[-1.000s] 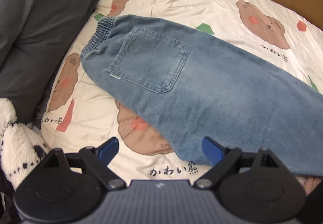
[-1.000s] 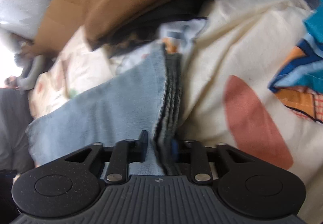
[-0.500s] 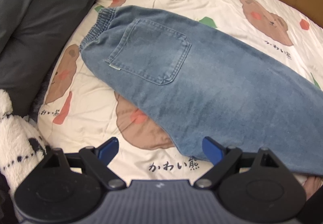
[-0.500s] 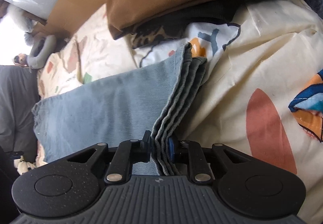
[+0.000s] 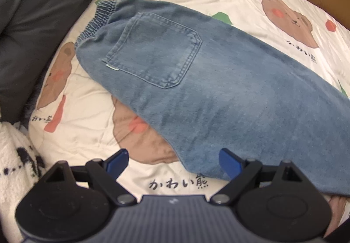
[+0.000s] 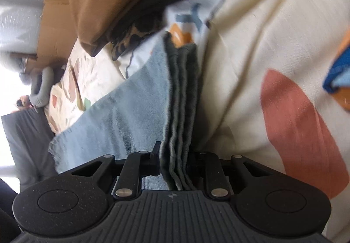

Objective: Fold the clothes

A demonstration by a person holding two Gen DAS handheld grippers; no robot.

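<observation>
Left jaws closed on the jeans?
No: the left gripper stands wide open above the jeans, nothing pinched.

the left gripper (image 5: 174, 161) is showing a black, ribbed body with two round black discs, silver screws at the linkage pivots and blue pads on its fingers (image 5: 227, 163). the right gripper (image 6: 175, 155) is wearing the same black speckled shell, ribbed centre, round discs and silver screws, with black fingers (image 6: 154, 155) and a small cross mark.
</observation>
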